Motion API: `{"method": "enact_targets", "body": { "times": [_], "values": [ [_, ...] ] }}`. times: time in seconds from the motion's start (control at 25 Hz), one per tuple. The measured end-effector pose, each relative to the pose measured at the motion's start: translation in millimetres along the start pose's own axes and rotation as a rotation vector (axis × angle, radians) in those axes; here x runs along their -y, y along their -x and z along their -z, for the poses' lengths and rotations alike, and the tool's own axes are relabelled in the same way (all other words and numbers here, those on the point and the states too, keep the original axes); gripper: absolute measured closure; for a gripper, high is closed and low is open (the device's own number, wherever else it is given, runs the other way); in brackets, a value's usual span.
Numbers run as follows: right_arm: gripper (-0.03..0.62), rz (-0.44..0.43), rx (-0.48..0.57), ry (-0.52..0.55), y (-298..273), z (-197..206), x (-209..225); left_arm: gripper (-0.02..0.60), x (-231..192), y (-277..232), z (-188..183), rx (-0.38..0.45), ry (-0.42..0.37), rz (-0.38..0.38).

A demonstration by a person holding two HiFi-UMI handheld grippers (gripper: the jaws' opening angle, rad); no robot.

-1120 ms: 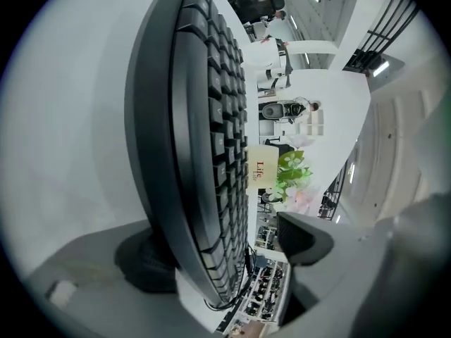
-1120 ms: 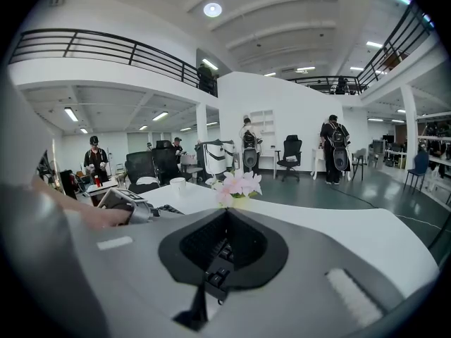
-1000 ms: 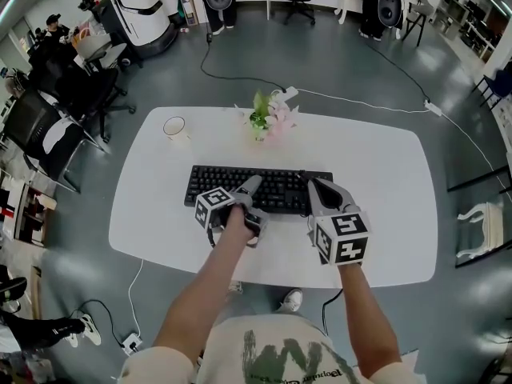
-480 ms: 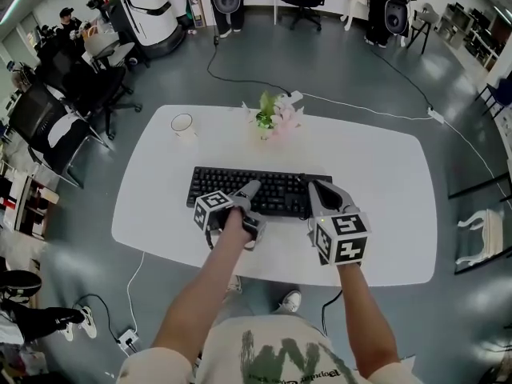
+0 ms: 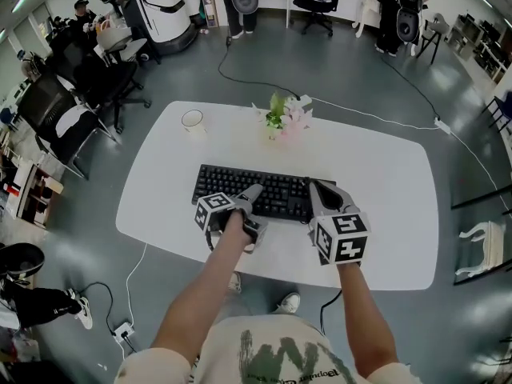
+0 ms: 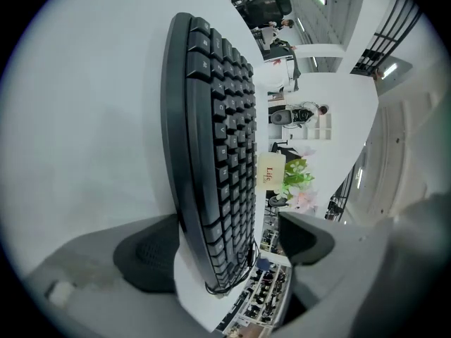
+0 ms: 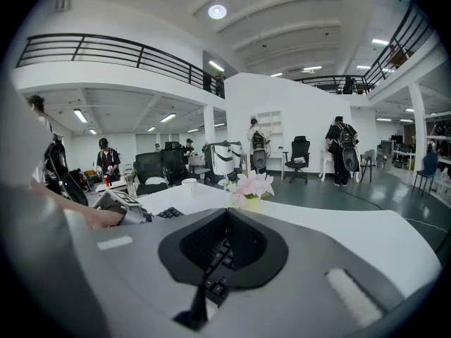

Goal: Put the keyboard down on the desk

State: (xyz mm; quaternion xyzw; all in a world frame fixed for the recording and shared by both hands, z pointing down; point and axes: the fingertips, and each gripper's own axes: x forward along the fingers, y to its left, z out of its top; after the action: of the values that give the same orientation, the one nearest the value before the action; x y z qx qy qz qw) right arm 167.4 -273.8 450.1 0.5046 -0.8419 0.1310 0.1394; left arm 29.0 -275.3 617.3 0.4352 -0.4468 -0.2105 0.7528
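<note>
Nothing much has moved: the black keyboard point(image 5: 260, 189) lies flat in the middle of the white tabletop point(image 5: 384, 190), as it did a second ago, and both tools stay at its near edge. The left tool point(image 5: 250, 194) has its jaws apart around that edge, with a gap on the key side. The right tool point(image 5: 314, 187) has its jaws drawn together over the keyboard's right end. Flowers point(image 5: 286, 117) and a cup point(image 5: 192, 120) stand beyond.

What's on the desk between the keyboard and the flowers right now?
Nothing. In the head view, the strip of white desk between the keyboard and the flowers is bare.
</note>
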Motion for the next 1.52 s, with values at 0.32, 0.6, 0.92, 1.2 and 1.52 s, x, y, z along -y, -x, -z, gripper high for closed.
{"method": "enact_targets", "body": {
  "times": [0.32, 0.6, 0.92, 1.2, 1.52],
  "values": [
    [0.595, -0.021, -0.006, 0.003, -2.8, 0.4, -3.3, 0.137, 2.5, 11.8, -0.4, 0.023, -0.063, -0.002],
    [0.594, -0.020, -0.003, 0.005, -3.8, -3.2, -2.1, 0.142, 34.1, 26.5, -8.8, 0.043, -0.227, 0.058],
    [0.595, 0.004, 0.018, 0.004, -4.3, -15.2, 1.1, 0.240, 81.6, 46.3, -24.5, 0.079, -0.595, 0.083],
    [0.595, 0.038, 0.070, -0.003, 0.7, -36.7, 3.2, 0.321, 136.4, 65.6, -22.9, 0.118, -1.057, 0.091],
    [0.595, 0.076, 0.118, 0.013, 6.2, -57.5, -0.6, 0.418, 177.2, 86.4, -16.9, 0.157, -1.400, 0.161]
  ]
}}
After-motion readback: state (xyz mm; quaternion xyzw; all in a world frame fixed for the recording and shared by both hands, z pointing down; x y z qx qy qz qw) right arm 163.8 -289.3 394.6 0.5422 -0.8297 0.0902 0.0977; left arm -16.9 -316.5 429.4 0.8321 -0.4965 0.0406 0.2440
